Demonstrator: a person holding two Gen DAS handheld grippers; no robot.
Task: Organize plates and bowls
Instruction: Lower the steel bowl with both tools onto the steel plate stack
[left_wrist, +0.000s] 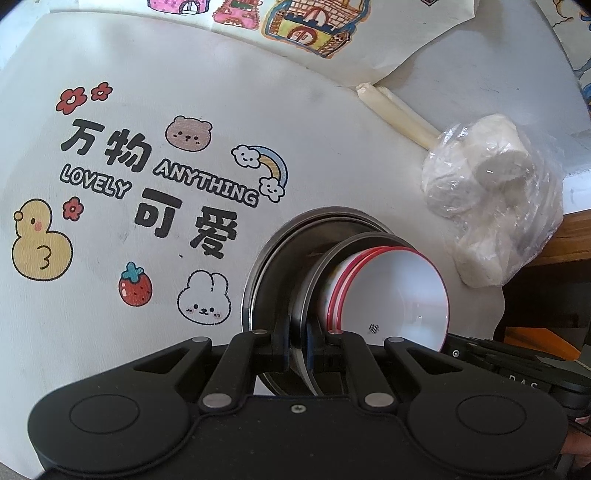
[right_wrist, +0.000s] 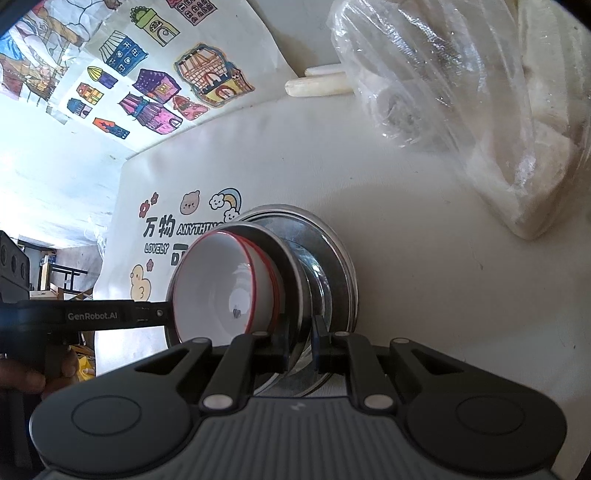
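Steel plates (left_wrist: 280, 273) with red-rimmed white bowls (left_wrist: 399, 295) nested on top sit stacked on the white mat (left_wrist: 110, 129). My left gripper (left_wrist: 297, 347) and right gripper (right_wrist: 300, 345) each clench the upper plate's thin rim from opposite sides. I judge it stiff, slippery; bowls may slide.

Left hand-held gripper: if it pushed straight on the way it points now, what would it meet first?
The left hand-held gripper is already shut on the rim of the metal plate that carries the red-rimmed bowls. Pushed on, it would likely drive that plate into the larger metal plate just beyond; depth is unclear.
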